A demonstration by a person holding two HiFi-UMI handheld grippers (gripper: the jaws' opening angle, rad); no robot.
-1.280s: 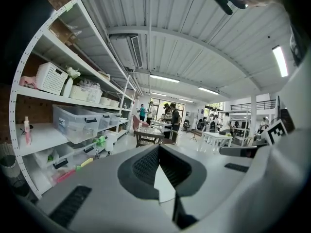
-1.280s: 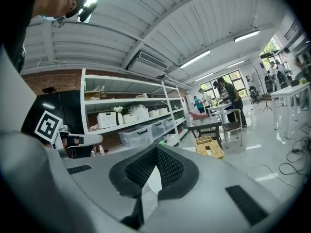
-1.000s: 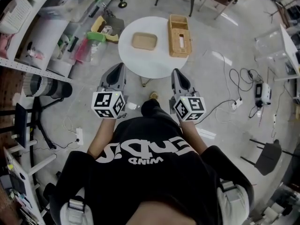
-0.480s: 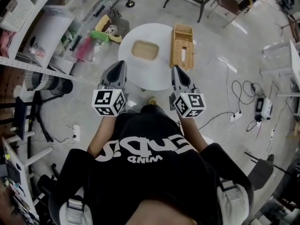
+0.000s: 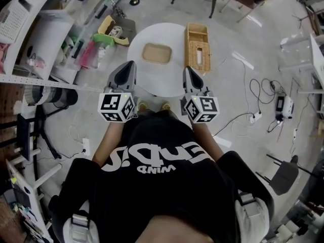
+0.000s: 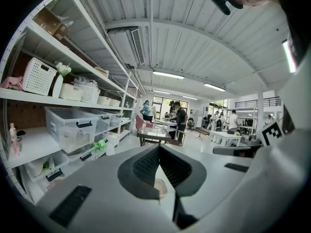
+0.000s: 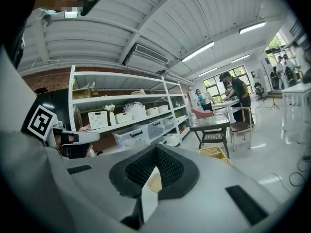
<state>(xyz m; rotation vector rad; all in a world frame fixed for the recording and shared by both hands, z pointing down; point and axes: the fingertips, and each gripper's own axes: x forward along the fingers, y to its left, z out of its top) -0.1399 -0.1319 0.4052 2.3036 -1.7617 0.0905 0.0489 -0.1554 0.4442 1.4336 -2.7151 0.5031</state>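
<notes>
Since before, left tool (image 5: 130, 65) and right tool (image 5: 187, 70) advanced over the table's (image 5: 157, 81) near edge, jaws together, empty; hold them level.

Tan tray (image 5: 156, 53) (shallow, rectangular) lies flat on white table (image 5: 157, 81).
</notes>
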